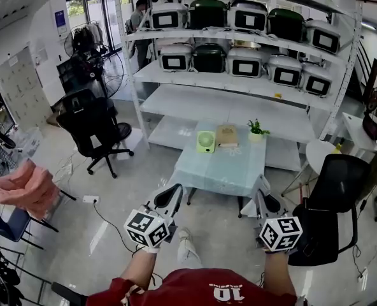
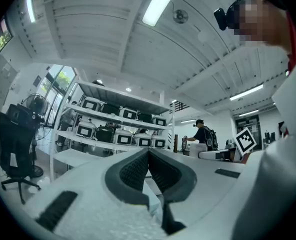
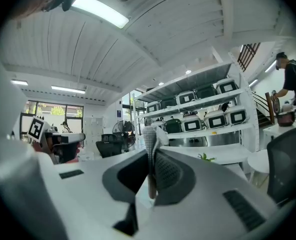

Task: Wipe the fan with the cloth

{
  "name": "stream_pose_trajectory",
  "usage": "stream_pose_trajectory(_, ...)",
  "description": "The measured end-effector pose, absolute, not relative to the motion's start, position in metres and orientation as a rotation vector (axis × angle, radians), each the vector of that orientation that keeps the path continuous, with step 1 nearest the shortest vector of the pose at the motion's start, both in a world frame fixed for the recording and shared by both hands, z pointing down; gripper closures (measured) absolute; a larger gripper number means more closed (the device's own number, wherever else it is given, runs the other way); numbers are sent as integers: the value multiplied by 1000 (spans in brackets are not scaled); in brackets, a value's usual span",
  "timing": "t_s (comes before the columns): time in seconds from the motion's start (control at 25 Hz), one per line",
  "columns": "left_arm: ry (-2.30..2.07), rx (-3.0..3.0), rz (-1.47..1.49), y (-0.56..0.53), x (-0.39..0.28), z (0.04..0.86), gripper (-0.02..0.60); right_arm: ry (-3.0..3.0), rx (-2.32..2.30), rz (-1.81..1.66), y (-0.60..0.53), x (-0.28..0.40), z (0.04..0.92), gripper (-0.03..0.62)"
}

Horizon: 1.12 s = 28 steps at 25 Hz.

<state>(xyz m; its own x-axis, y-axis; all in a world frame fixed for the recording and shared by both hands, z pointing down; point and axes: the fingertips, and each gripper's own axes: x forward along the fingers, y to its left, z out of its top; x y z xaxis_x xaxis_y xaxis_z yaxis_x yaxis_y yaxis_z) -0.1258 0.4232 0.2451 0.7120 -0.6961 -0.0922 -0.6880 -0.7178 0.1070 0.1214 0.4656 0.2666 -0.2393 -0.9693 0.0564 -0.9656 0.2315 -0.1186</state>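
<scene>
Well short of the table [image 1: 223, 171], the cloth [image 3: 149, 136] was clamped in the right gripper [image 3: 152, 151], ready for the fan [image 1: 206, 141]. The left gripper [image 2: 148, 156] was held closed and empty, evidently spare.

On the desk [image 1: 221, 171], the fan [image 1: 206, 141] stands near the far left corner, a book [image 1: 227, 136] just right of it, a potted plant [image 1: 256, 129] near the far right corner, and shelves [image 1: 239, 107] stand behind the desk.
</scene>
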Motion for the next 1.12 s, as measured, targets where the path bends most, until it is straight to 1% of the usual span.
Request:
stream_pose_trajectory(0.68, -1144, 2829, -177, 403, -124, 256, 583, 2475, -1840, -207, 442, 111, 264, 577)
stream_pose_trajectory(1.12, -1186, 2809, -159, 330, -130, 267, 583, 2537, -1746, -217, 362, 98, 268, 576)
